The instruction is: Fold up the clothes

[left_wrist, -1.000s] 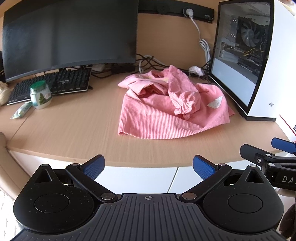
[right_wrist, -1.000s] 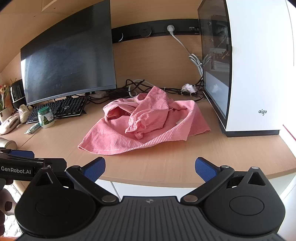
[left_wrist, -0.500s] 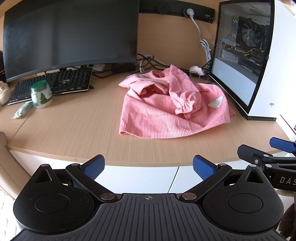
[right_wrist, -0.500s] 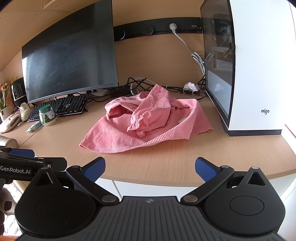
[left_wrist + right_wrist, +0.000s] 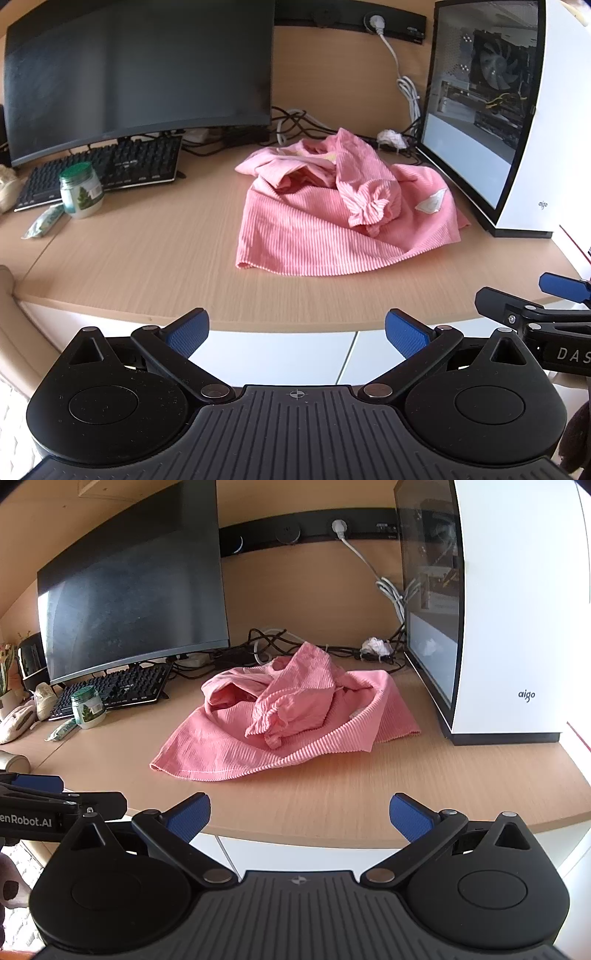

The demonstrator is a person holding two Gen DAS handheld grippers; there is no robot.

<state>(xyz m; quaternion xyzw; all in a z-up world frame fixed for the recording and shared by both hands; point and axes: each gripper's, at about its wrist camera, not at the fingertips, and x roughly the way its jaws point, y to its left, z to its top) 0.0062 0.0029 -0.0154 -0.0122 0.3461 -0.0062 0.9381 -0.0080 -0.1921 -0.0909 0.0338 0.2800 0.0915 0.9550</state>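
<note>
In the left view, the pink top (image 5: 332, 218) lay in a messy heap on the desk (image 5: 129, 266), near the white computer case (image 5: 546, 122) on the right, one sleeve bunched on top, so it was not folded. The left gripper (image 5: 295, 326) hung off the near edge, its tongs spread and empty. In the right view, the right gripper (image 5: 299, 812) was spread and empty too. Since a second earlier, both views had edged a little closer to the top.
</note>
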